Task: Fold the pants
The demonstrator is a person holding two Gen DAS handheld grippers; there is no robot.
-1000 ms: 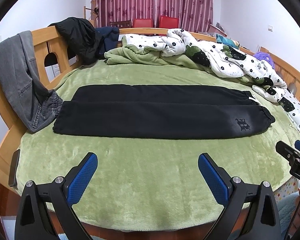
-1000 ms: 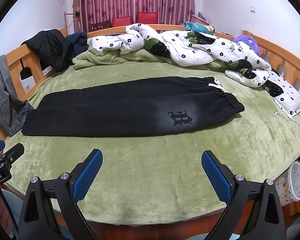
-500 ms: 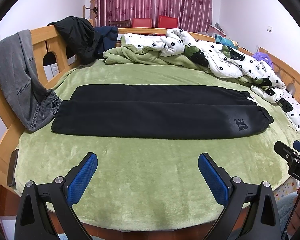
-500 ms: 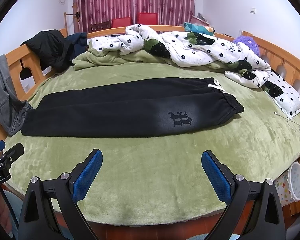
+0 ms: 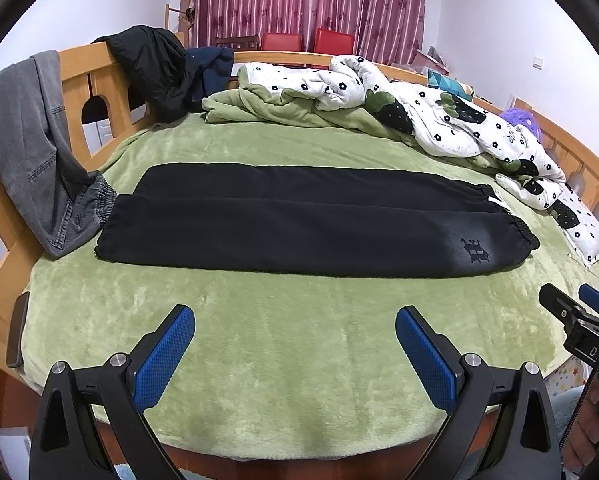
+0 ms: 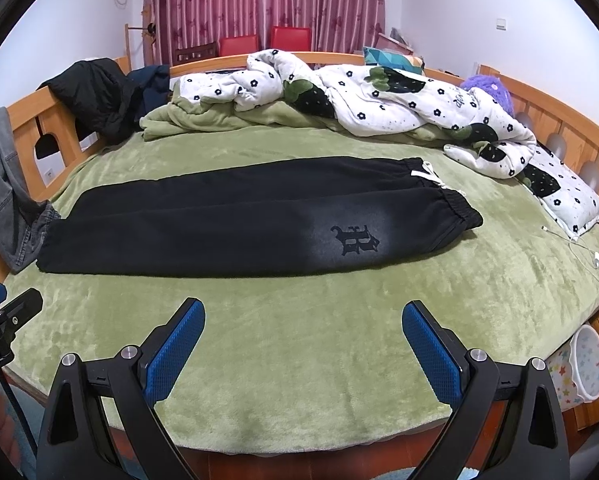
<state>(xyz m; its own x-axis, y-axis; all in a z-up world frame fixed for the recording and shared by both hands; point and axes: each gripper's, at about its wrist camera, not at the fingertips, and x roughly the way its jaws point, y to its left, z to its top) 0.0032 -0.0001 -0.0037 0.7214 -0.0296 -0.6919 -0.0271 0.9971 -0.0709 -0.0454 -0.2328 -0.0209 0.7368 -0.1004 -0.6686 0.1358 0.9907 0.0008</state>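
Even, soft indoor light is filling both views, casting only faint shadows on the green blanket point(image 5: 299, 340). Fisheye distortion is bending the bed frame point(image 6: 559, 136) and darkening the corners. The black pants point(image 6: 219, 224) are losing detail; focus is staying sharp throughout.

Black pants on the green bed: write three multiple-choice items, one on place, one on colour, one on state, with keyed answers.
1. The printed emblem sits near which end of the black fleece pants?
A. waistband end
B. cuff end
C. middle

2. The drawstring is:
A. red
B. white
C. blue

3. The left gripper and right gripper are:
A. both open, empty
B. both shut on pants
C. one holding cloth

Answers: 1 A, the emblem lies beside the elastic waistband; 2 B, the white drawstring shows there; 3 A, blue pads stand apart above the green plush blanket.
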